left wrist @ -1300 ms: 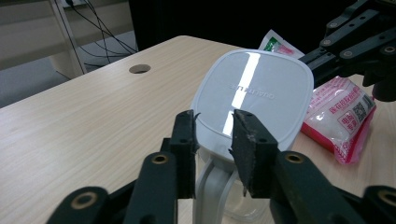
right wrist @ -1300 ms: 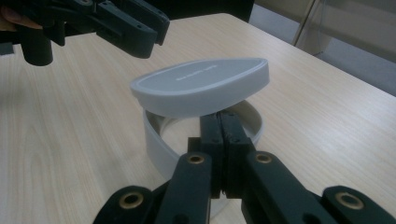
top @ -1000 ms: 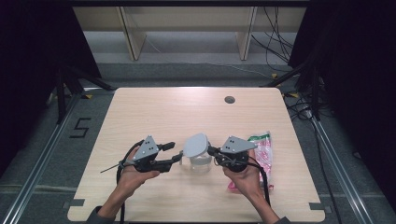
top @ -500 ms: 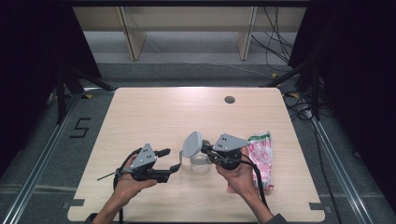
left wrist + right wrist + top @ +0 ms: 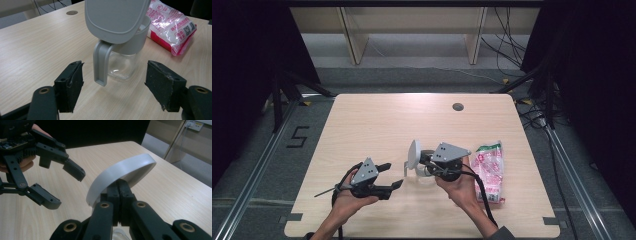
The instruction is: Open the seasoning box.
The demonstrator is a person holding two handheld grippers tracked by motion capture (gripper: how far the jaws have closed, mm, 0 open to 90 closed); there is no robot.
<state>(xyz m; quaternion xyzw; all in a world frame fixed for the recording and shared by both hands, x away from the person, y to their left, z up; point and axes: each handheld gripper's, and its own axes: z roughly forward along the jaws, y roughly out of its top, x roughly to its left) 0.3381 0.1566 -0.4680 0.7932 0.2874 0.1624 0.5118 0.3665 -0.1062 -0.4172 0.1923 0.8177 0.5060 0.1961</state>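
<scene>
Two tongs work over our pale wooden desk, grey floor and shelf legs at twelve o'clock. Left tongs have just been opening, nothing between them. Their view: glass jar stands at twelve, pink bag at two. Right tongs pinch the grey lid, tilted up.

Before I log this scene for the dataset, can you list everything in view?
jar: one, clear glass with grey collar and handle, front middle of the table.
lid: one, grey, tilted up over the jar, clamped at its edge.
packet: one, pink and white, lying flat, right of the jar.
table: one, light wood, with a dark round hole near its far edge.
shelving: pale wood, behind the table.
left gripper: black, jaws apart and just opening, nothing between them.
right gripper: black, shut on the lid.
</scene>
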